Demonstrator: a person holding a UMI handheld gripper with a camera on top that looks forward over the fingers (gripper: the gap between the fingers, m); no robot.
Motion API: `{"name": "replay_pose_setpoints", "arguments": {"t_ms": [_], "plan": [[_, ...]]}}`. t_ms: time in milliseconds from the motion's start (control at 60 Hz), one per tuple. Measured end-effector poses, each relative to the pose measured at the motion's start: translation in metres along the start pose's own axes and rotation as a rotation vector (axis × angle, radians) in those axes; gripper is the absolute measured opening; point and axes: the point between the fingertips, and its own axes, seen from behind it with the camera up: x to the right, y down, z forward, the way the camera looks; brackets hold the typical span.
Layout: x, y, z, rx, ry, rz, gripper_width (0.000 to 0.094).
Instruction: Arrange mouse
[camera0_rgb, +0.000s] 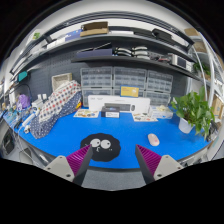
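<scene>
I had the gripper (109, 160) wide open, holding nothing; mouse (153, 140) sat just ahead of the right finger on the blue mat (120, 130).

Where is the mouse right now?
In the gripper view the mouse lies on the blue mat, just beyond the right finger of the open gripper, with the black pad to its left and the plant to its right.

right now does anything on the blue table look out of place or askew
Nothing looks spilled or damaged. The white mouse lies alone on the bare blue table, off to the right of the black mouse pad rather than on it. The open gripper is just short of the pad, holding nothing.
</scene>
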Motion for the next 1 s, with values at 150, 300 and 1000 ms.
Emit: {"name": "replay_pose_setpoints", "arguments": {"t_ms": [150, 300, 1000], "plan": [[0.023, 0.037, 0.017, -0.034, 0.031, -0.032, 0.0859], [0.063, 0.101, 0.04, -0.13, 0.06, -0.019, 0.0859], [0.236, 0.105, 0.223, -0.25, 0.154, 0.024, 0.0821]]}}
